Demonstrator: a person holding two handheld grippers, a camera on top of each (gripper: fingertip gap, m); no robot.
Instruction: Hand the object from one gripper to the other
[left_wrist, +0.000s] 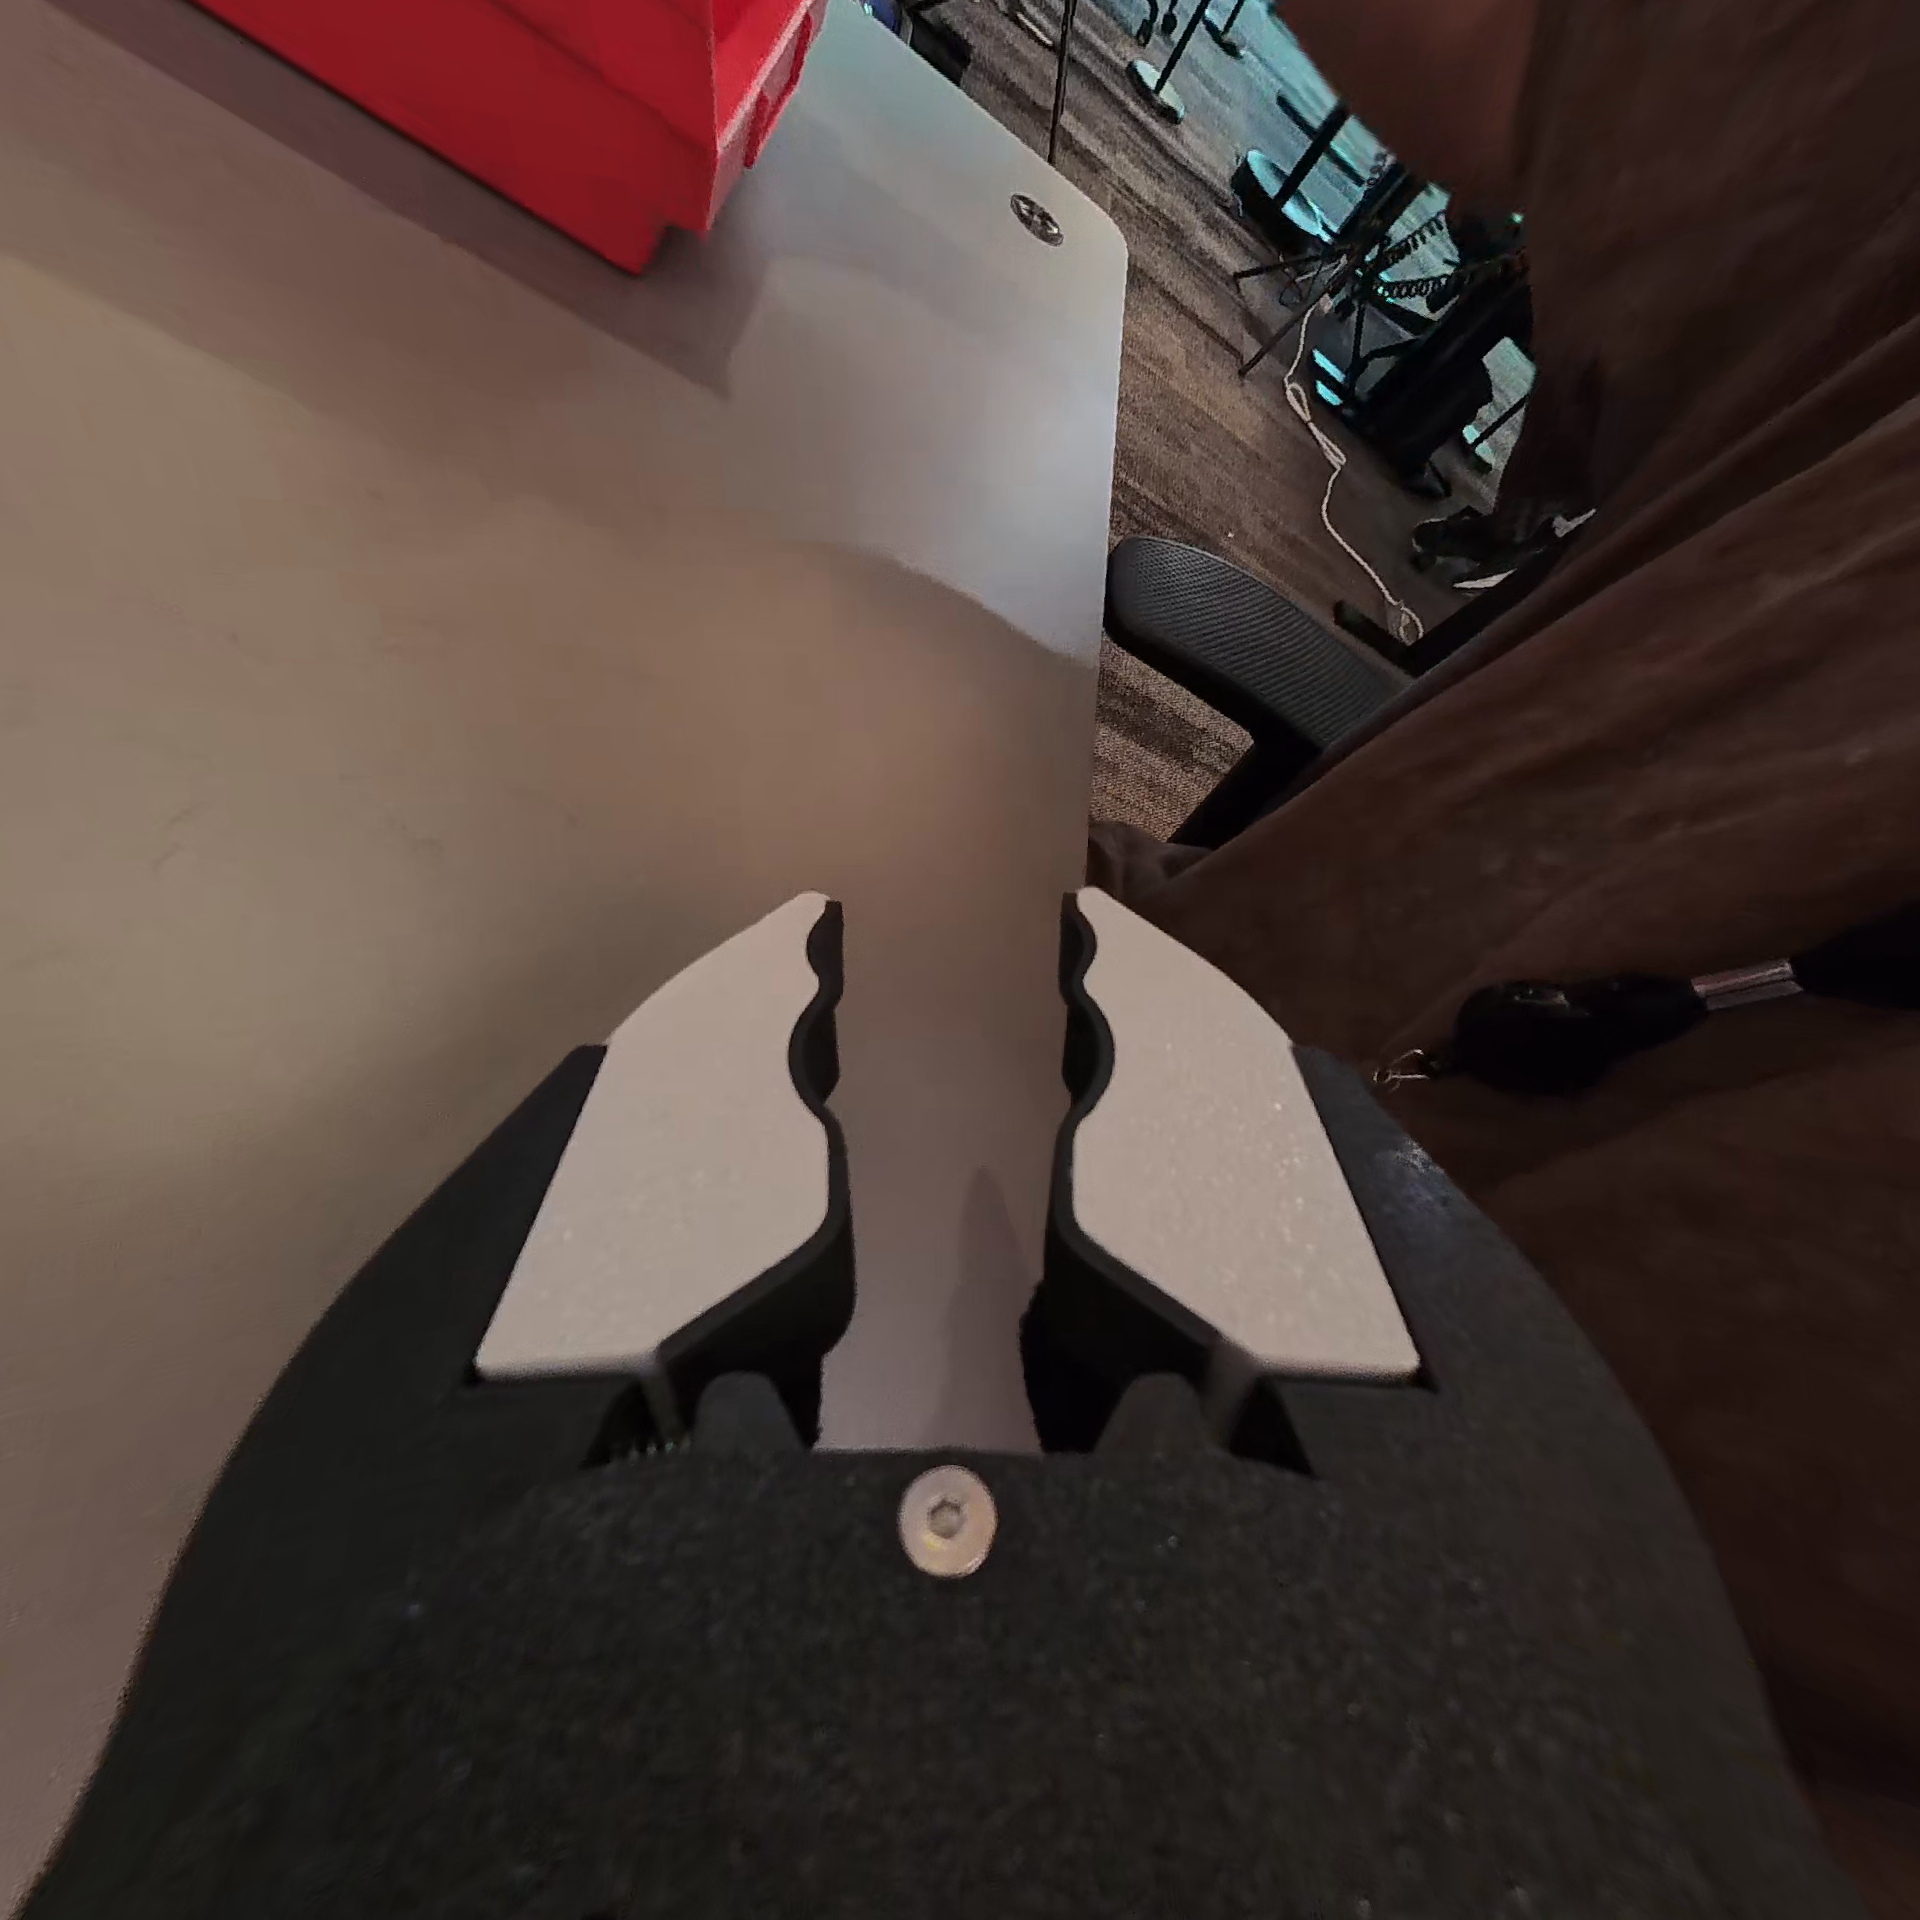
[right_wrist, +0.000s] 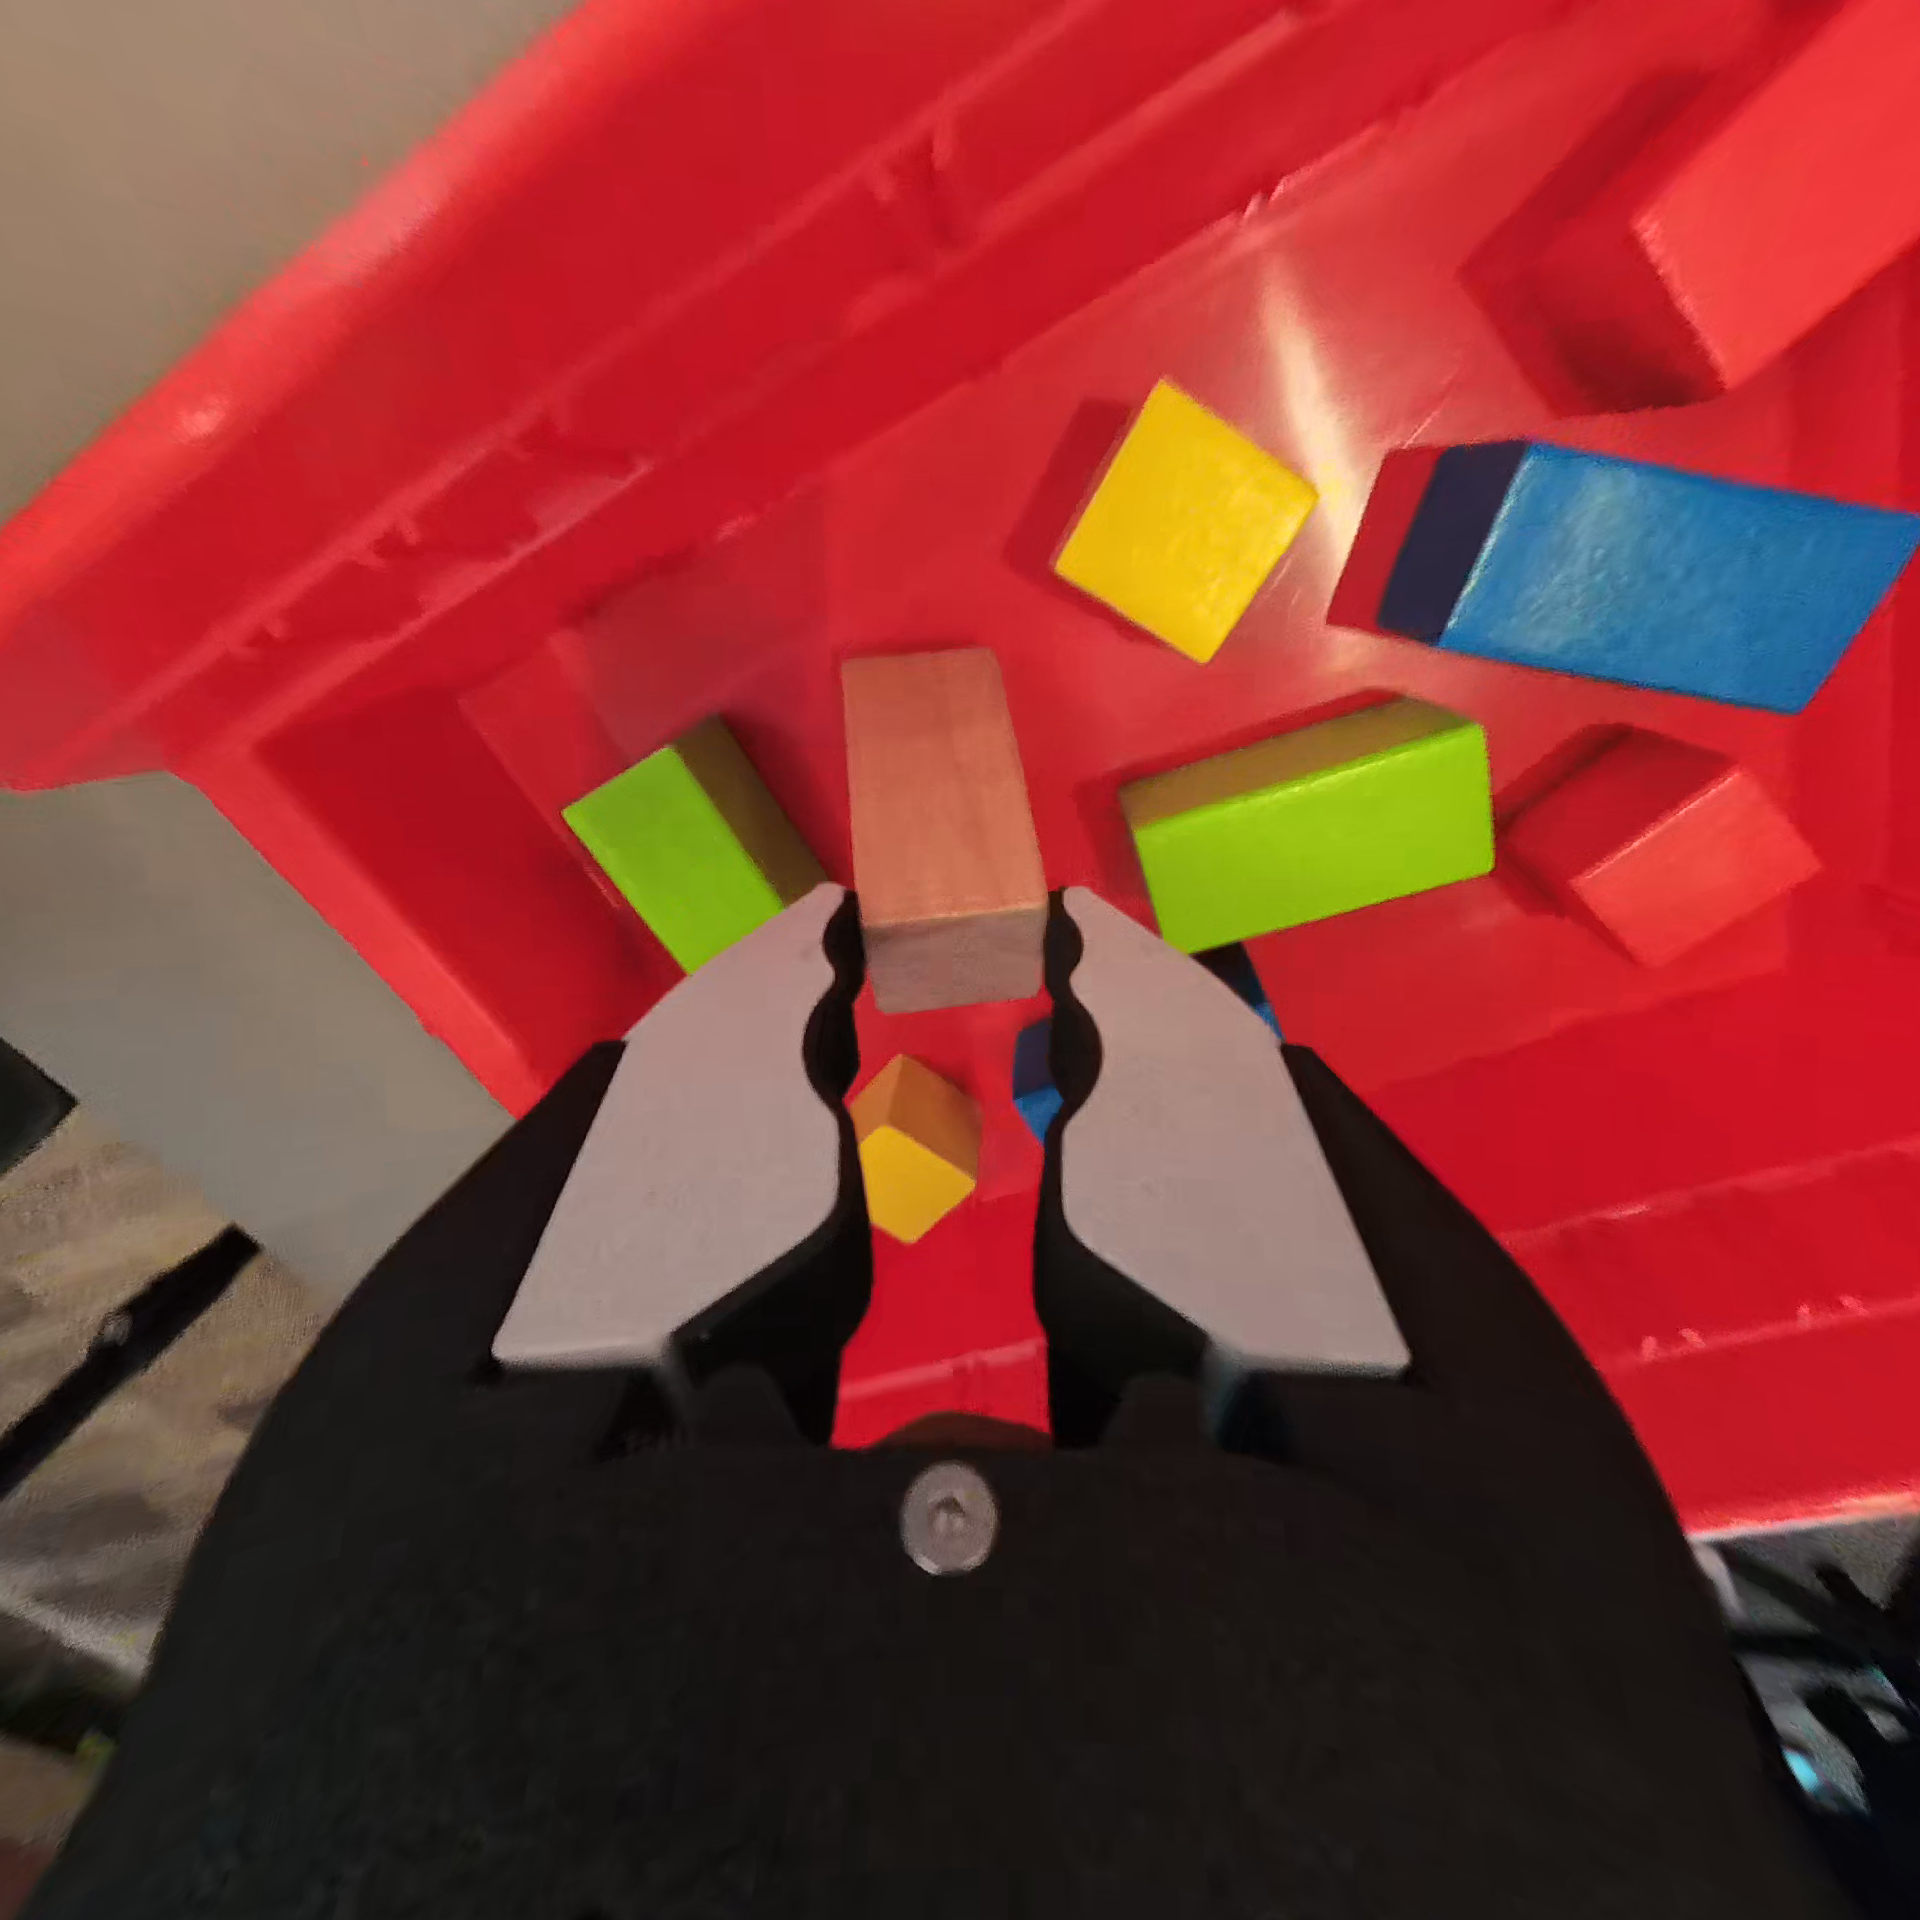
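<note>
Right now your right gripper (right_wrist: 951, 935) has its fingers set on either side of the near end of the plain wood block (right_wrist: 935, 821), apparently pinching it, over the red bin (right_wrist: 623, 312). Whether the block is clear of the bin floor I can't tell. A green block (right_wrist: 675, 852) sits just left of it, a longer green block (right_wrist: 1314, 831) just right, and a small yellow block (right_wrist: 920, 1153) lies near, between your fingers.

Your left gripper (left_wrist: 951, 935) is spread and holds nothing, out over the pale table (left_wrist: 416, 675), with the bin far off to its left.

Likely step: lifting the pick out. Raise it straight so the fingers don't drag the green neighbours. Only the block's end is held, so keep it level; a tilt could let it pivot. Then bring it toward the waiting left fingers and leave the far end free for them
</note>
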